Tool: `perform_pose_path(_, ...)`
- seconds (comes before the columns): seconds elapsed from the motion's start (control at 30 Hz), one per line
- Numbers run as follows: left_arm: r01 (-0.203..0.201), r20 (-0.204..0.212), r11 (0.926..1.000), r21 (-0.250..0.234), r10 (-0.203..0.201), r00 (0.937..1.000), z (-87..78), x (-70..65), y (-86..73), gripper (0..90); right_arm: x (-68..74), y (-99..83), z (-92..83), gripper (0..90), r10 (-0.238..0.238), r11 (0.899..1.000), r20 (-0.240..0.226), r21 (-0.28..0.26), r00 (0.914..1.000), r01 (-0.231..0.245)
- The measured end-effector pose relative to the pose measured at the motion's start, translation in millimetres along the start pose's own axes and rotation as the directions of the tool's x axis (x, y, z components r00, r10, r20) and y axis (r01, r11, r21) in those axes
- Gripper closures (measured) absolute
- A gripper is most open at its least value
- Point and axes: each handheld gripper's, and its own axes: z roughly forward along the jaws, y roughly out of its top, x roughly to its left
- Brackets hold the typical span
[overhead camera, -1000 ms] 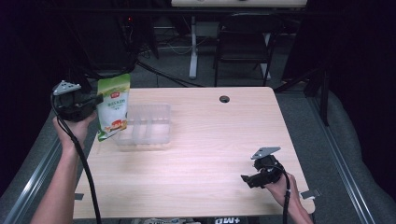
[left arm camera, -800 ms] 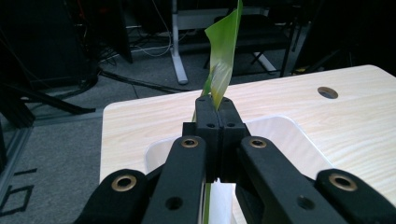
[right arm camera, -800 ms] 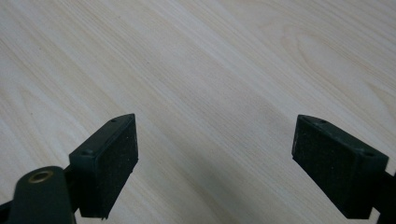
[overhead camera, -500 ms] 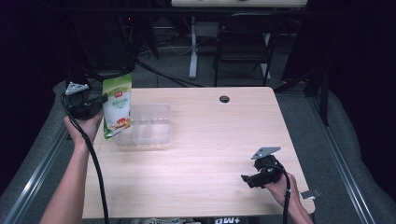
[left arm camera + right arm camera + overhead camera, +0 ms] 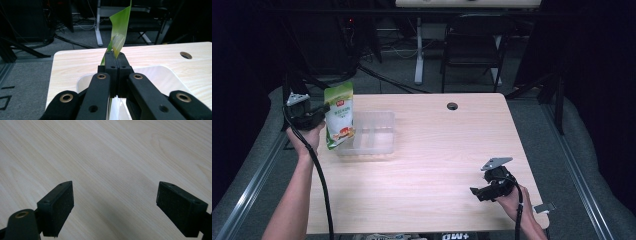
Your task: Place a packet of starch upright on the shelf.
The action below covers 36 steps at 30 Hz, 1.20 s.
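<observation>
Pouch (image 5: 339, 115) first, at the far left of the table (image 5: 437, 165): my left gripper (image 5: 323, 108) is clamped on its edge, pads pressed tight together with the green film pinched between them, as the left gripper view shows (image 5: 119, 37). The pouch hangs upright, long axis close to vertical with a slight tilt, its lower end over the left part of the clear tray (image 5: 372, 135) and seemingly just above or at the tray's near-left rim; I cannot tell whether it touches. So the tray lies directly below and a little to the right of my left jaws, and I judge the coming move to be a short lowering and a lean to the right, laying the pouch down along the tray's length. My left hand is plainly the nearer one; the tray sits well apart from my right.

Printing on the pouch: a red badge near the top, a line of dark characters under it, and a picture of food lower down, all too small for me to read.

Farther right, a round cable hole (image 5: 452, 106) sits near the table's back edge. At the near right, my right gripper (image 5: 479, 192) rests low over bare wood, its jaws standing wide open with nothing between the pads (image 5: 60, 207).
</observation>
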Motion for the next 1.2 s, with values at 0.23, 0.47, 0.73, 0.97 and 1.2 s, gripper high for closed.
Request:
perform_pose_path(0.23, 0.002, -0.003, 0.9995, 0.030, -0.002, 1.0000, 7.0, 3.2, -11.2, 90.0, -0.4, -0.2, 0.5, 13.8, 0.000, 1.000, -0.001, 0.001, 1.0000, 0.000)
perform_pose_path(0.47, -0.021, -0.015, 0.9978, 0.063, 0.022, 0.9996, 4.0, 5.7, -12.5, 89.2, 0.0, -0.1, 0.6, 13.8, 0.000, 1.000, -0.001, 0.001, 1.0000, 0.000)
perform_pose_path(0.73, -0.034, -0.016, 0.9873, 0.155, 0.037, 0.9992, 11.7, 11.8, -2.9, 61.0, 0.2, 0.1, 0.6, 13.8, -0.002, 1.000, 0.002, 0.004, 1.0000, 0.002)
perform_pose_path(0.97, -0.022, -0.027, 0.9809, 0.194, 0.027, 0.9993, 23.5, 14.0, 9.9, 41.5, 0.2, 0.0, 1.5, 13.8, 0.000, 1.000, -0.003, 0.006, 1.0000, 0.000)
perform_pose_path(1.2, -0.062, -0.014, 0.9628, 0.263, 0.068, 0.9976, 38.8, 8.2, 16.9, 50.2, -0.5, -0.3, 1.1, 13.8, -0.002, 1.000, -0.003, 0.006, 1.0000, 0.002)
